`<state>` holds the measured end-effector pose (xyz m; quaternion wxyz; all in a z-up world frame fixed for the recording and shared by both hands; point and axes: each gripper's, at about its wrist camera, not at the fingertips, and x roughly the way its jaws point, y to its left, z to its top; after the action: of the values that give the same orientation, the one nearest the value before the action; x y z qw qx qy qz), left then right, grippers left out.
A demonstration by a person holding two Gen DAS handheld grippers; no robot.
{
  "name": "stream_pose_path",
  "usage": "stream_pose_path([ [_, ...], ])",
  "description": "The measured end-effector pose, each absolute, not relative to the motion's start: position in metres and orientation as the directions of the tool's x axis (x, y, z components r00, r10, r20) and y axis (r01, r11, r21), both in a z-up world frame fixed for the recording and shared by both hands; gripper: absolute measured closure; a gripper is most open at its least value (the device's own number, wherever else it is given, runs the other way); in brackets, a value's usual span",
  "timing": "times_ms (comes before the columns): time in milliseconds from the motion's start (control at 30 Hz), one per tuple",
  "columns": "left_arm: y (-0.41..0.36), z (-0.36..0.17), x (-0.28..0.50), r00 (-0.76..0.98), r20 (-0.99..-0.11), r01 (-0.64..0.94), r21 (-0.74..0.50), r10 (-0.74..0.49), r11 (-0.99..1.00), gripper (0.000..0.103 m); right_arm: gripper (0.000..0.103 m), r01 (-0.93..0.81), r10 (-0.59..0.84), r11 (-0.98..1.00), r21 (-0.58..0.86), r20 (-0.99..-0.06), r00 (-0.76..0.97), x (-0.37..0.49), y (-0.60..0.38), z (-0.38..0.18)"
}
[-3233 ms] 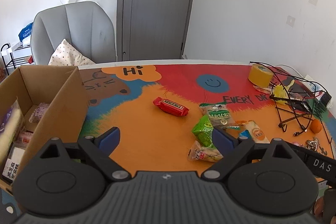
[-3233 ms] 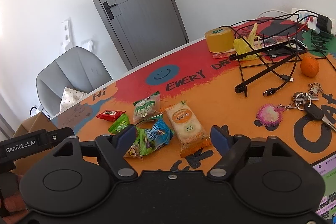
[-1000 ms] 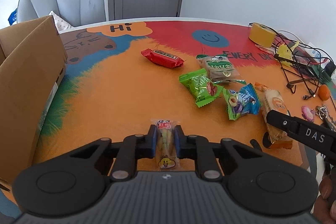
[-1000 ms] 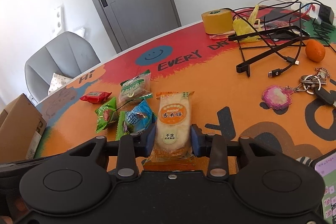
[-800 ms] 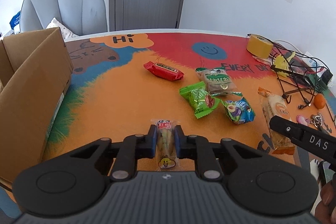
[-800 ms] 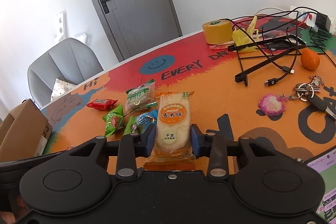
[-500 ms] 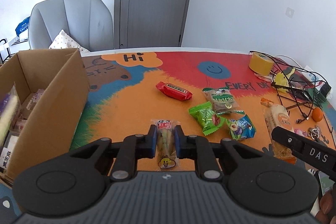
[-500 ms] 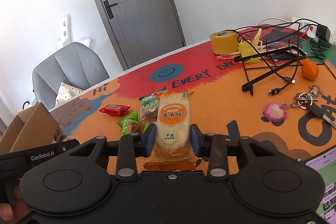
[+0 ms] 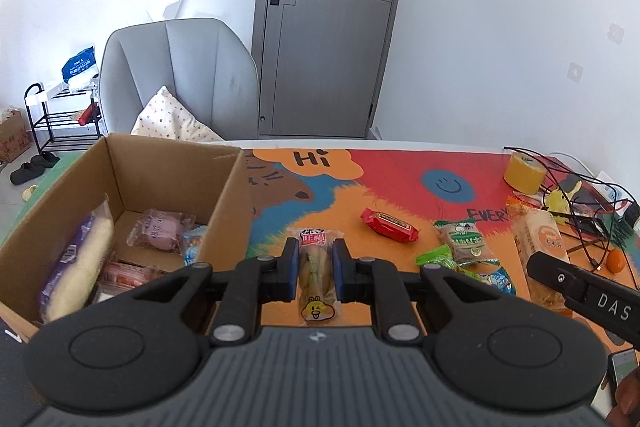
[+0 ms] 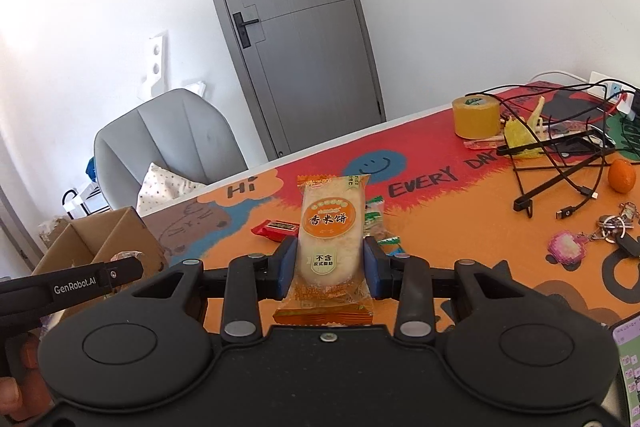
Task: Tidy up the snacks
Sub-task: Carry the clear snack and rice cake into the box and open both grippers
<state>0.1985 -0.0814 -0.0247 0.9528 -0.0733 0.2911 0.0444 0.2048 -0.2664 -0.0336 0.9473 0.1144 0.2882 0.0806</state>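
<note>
Cardboard box (image 9: 224, 195) sits far left on the table, open top, several wrapped snacks already inside, including a long white pack (image 9: 76, 263) leaning on its left wall and a pinkish pack (image 9: 160, 231) on the floor of the box. Left gripper (image 9: 314, 269) just right of the box, held above the mat, blue pads clamped on a narrow clear snack packet (image 9: 315, 275) with a cartoon bear at its near end. Loose on the colourful mat (image 9: 360, 203) beyond it: red bar (image 9: 389, 225), then a green-and-brown pack (image 9: 466, 241), a bright green wrapper (image 9: 436, 257) and a blue one (image 9: 498, 277) close together. Right gripper (image 10: 330, 269) further right, pads pinched on both sides of an orange rice cracker pack (image 10: 330, 227), lifted off the mat, pack pointing away along the fingers. Far right clutter: tape roll (image 10: 476, 117), black wire stand with cables (image 10: 560, 163), orange fruit (image 10: 621, 175), keys (image 10: 618, 231).
</note>
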Motion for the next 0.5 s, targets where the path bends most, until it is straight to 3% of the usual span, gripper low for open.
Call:
stream_pose_path([
  [500, -0.014, 0.01, 0.181, 0.852, -0.509, -0.21, -0.116, 0.123, 0.971, 0.087, 0.067, -0.221, 0.331, 0.936, 0.274, -0.471, 0.818, 0.209, -0.208, -0.011],
])
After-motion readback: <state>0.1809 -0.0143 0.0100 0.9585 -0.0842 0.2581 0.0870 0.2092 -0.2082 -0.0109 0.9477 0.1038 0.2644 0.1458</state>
